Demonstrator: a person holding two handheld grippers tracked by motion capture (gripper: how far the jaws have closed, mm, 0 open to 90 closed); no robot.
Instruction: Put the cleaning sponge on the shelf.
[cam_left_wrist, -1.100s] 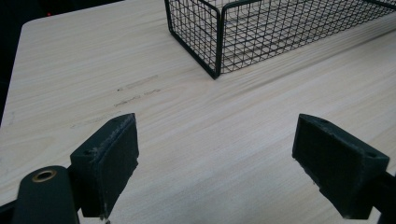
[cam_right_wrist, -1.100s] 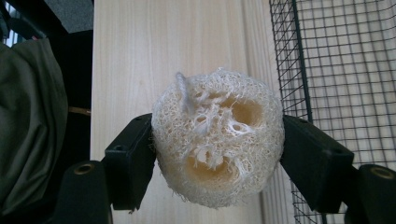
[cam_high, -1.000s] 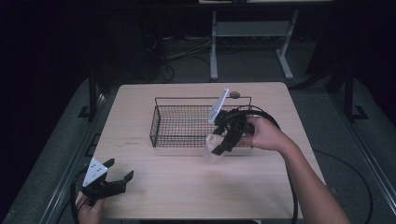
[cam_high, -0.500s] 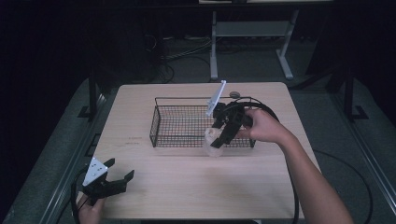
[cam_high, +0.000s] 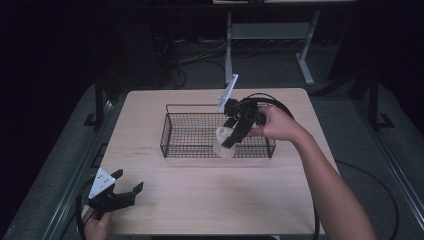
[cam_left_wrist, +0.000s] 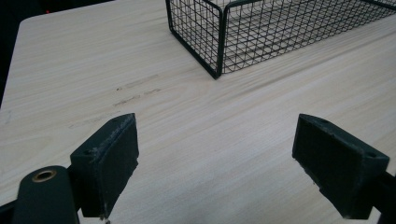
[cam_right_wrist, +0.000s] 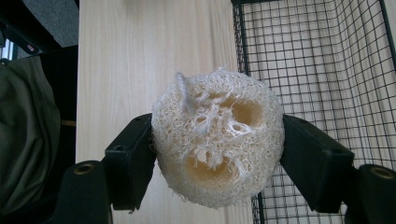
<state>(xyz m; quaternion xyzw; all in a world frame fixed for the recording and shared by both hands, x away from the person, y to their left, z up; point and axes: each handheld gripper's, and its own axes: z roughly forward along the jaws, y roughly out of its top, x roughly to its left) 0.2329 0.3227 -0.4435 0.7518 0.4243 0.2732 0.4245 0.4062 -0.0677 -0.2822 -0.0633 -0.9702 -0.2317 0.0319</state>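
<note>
Right gripper (cam_high: 231, 137): we see its two black jaws clamped on the pale, round, fibrous loofah sponge (cam_right_wrist: 217, 156), one jaw pressing on each side of it.
Loofah sponge: in the high view it (cam_high: 223, 142) hangs at the near wall of the black wire-mesh basket (cam_high: 195, 150), a little right of that wall's middle; we cannot tell whether it touches the wire. In the right gripper view the basket's near rim (cam_right_wrist: 243, 56) runs just behind the sponge, with bare table on one side and mesh floor on the other.
Left gripper (cam_high: 117, 196): we find it at the near left corner of the light wooden table (cam_high: 215, 200), its jaws standing wide apart with nothing between them. In the left gripper view its black pads (cam_left_wrist: 111, 158) frame bare wood.
Wire basket: it sits on the far half of the table, about midway across, well apart from the left gripper; its near left corner (cam_left_wrist: 217, 70) shows in the left gripper view.
Hands: the person's right hand (cam_high: 277, 125) holds the right gripper from the right side; the left hand (cam_high: 95, 227) is at the table's near edge.
</note>
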